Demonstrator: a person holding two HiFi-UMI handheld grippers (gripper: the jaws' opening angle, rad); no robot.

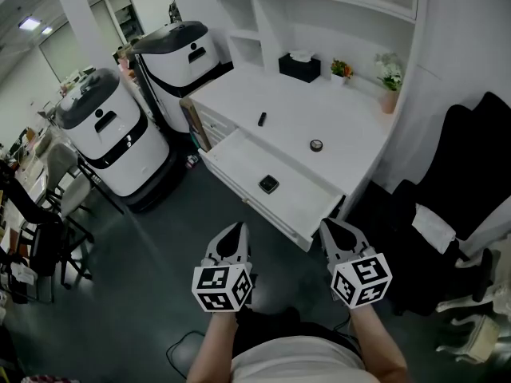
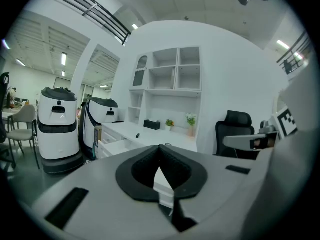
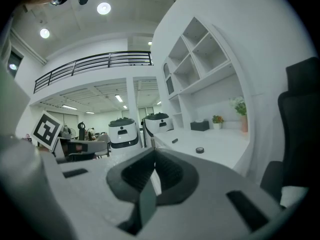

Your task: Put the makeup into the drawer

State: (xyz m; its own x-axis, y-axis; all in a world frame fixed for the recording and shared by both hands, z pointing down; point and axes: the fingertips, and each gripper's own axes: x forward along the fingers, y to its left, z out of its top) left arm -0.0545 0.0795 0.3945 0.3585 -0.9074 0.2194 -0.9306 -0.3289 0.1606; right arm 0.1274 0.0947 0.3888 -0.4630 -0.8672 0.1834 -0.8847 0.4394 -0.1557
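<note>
An open white drawer juts out of the white desk. A small black square compact lies inside it. On the desktop lie a black stick-shaped makeup item and a small round black case. My left gripper and right gripper hover side by side in front of the drawer, apart from everything. Both are shut and hold nothing. From the right gripper view the round case and the stick appear ahead on the desk.
Two white-and-black machines stand left of the desk. A black office chair is at the right. At the back of the desk are a black tissue box, a small plant and a flower vase. Chairs and tables fill the far left.
</note>
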